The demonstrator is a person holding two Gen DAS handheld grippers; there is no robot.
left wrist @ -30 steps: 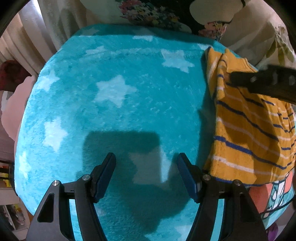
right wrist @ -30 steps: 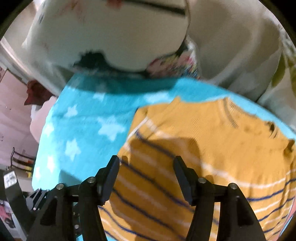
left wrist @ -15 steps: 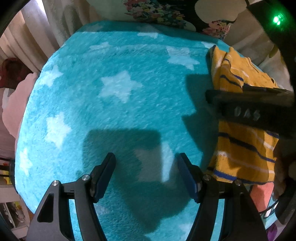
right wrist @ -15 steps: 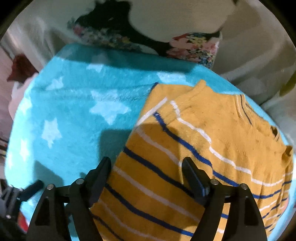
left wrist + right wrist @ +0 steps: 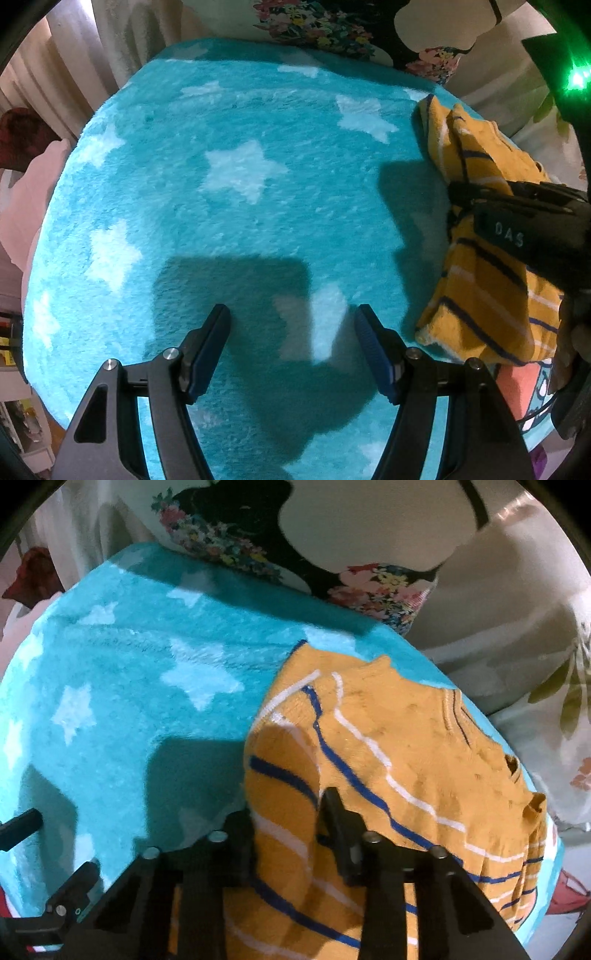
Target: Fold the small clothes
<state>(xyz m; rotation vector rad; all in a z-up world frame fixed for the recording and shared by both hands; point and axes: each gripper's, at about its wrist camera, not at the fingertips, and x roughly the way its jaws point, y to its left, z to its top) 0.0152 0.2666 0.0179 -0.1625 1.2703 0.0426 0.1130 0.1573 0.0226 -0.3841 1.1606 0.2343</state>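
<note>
- Right now I am at the grasp step: my right tongs (image 5: 286, 812) are closing on the near left edge of the yellow striped sweater (image 5: 388, 746), and a raised fold of the knit sits between the two pads.
- Whether the pads have bitten firmly yet I cannot say for sure; the cloth bulges up between them, so I judge the pinch is nearly made.
- My left tongs (image 5: 291, 347) stand wide with nothing between them, hanging over bare blanket to the left of the sweater, near it but not touching.
- The sweater lies on the right side of the turquoise star blanket (image 5: 236, 177), bunched along its left edge, with its collar toward the far right in the right wrist view.
- Next, I think, comes lifting the pinched edge and carrying it across the body of the sweater to lay one half over the other; that calls for a grip that holds through the lift.
- The left tongs may need to pin or take a second point so the knit does not drag across the fleece.
- The surface is soft, fluffy fleece, likely a bed, so the garment may cling or shift.
- Behind the blanket sit a floral cushion (image 5: 221, 542) and pale curtains (image 5: 55, 74); the lighting is dim with hard shadows.
</note>
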